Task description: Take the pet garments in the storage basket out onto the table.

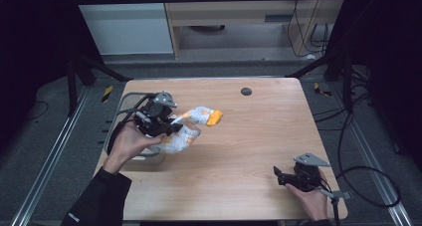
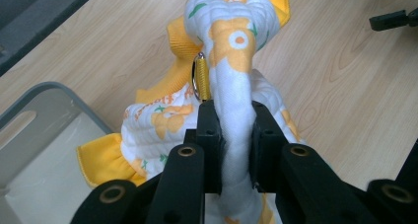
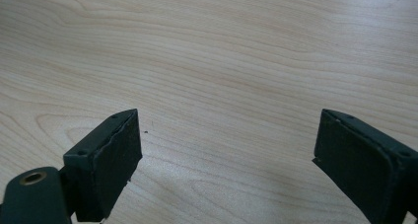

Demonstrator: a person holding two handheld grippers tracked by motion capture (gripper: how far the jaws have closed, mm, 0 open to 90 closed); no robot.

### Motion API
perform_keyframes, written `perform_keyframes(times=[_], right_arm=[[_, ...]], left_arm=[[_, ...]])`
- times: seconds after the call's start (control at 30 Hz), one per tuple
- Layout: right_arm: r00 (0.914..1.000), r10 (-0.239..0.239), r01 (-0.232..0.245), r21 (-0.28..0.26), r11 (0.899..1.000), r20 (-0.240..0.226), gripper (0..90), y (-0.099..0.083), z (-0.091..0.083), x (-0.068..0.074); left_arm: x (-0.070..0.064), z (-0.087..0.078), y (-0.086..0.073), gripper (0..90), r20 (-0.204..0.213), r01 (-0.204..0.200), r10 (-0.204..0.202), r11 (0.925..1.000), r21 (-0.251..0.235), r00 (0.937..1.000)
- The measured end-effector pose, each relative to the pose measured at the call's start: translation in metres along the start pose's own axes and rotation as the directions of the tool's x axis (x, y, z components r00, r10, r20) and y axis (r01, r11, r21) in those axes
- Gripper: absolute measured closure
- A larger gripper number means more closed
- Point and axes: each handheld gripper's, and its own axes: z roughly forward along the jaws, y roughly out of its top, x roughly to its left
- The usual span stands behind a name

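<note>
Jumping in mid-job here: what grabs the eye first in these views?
The white-and-orange flowered cloth, bunched at the table's left side, with the left tool clamped on a twisted fold of it. Beside it sits a grey bin at the table's left edge. The right tool rests open over bare wood near the front right corner.

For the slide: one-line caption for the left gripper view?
Left gripper clamps a white-and-orange floral cloth above the wooden table, grey bin alongside.
</note>
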Motion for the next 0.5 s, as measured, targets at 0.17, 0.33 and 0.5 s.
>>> perform_keyframes(times=[0.17,0.33,0.5], right_arm=[[1.0000,0.001,-0.001,-0.001,1.000,-0.001,10.6,0.000,0.000,0.000],[1.0000,0.001,-0.001,-0.003,1.000,-0.001,10.6,0.000,0.000,0.000],[1.0000,0.002,-0.002,-0.003,1.000,-0.002,10.6,0.000,0.000,0.000]], left_arm=[[-0.005,0.010,0.003,78.0,0.019,-0.007,0.007,1.0000,0.000,0.9998],[-0.012,0.021,0.007,78.0,0.029,-0.018,0.018,0.9998,-0.004,0.9994],[-0.016,0.031,0.010,77.9,0.049,-0.027,0.027,0.9996,0.003,0.9984]])
